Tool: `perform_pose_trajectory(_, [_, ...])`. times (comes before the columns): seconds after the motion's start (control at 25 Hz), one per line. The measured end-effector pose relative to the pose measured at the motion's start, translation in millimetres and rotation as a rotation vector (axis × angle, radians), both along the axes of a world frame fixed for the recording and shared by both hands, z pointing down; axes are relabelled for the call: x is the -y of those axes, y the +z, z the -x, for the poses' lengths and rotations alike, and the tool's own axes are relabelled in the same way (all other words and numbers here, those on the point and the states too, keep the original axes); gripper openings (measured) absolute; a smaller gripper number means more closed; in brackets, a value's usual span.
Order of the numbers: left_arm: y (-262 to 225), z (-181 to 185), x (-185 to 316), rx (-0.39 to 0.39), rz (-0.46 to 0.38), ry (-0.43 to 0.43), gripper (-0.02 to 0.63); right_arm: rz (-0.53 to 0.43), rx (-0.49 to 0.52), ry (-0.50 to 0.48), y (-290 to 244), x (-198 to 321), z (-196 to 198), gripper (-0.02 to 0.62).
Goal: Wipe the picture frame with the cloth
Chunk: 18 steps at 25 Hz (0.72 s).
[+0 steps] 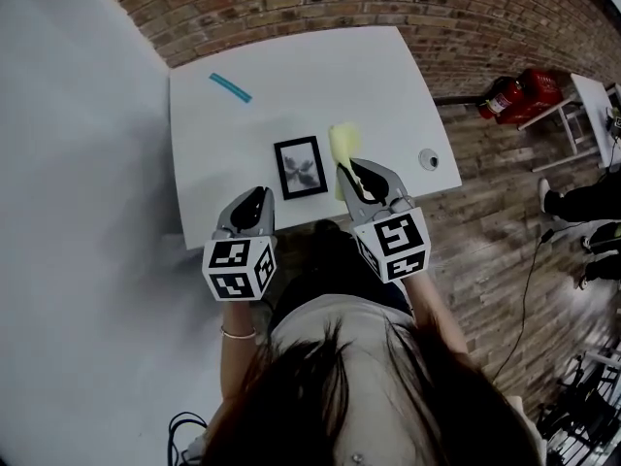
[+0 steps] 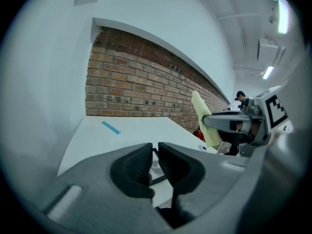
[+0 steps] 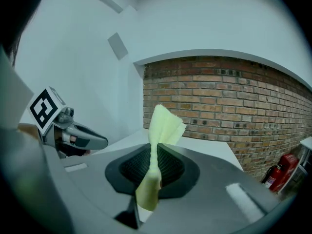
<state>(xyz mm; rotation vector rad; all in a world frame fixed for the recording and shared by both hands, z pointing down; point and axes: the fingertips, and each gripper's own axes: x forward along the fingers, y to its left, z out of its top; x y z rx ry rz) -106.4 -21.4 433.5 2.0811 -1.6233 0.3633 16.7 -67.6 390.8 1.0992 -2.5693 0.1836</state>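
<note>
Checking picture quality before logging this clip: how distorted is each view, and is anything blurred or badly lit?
Head view: strong fisheye, the table bows at its edges, light even, picture frame sharp. Left gripper view: dark round vignette, brick wall curves, near fingers soft. Right gripper view: same vignette and curve, cloth in focus, no glare.

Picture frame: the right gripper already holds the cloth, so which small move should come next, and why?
Probably bring the right gripper down and leftward until the yellow cloth touches the picture frame. Its jaws are clamped on the cloth, which is right of the frame in the head view, not yet on it.
</note>
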Motion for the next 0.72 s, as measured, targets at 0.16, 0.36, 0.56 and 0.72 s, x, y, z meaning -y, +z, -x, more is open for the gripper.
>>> perform_pose_trajectory(0.16, [12.8,3.0,10.4,-0.007,0.034,-0.024,0.037,0.01,-0.007,-0.034,5.7,17.2,7.4,0.043])
perform_pose_trajectory(0.36, [34.0,8.3,21.4,-0.025,0.097,-0.031,0.051,0.03,-0.032,-0.072,19.4,39.2,20.0,0.043])
perform_pose_trajectory(0.56, [52.2,11.0,28.3,-0.035,0.158,-0.033,0.058,0.046,-0.058,-0.116,31.3,58.0,31.3,0.043])
perform_pose_trajectory(0.72, [66.5,11.2,33.0,-0.055,0.206,-0.03,0.063,0.06,-0.078,-0.146,41.3,69.5,41.9,0.043])
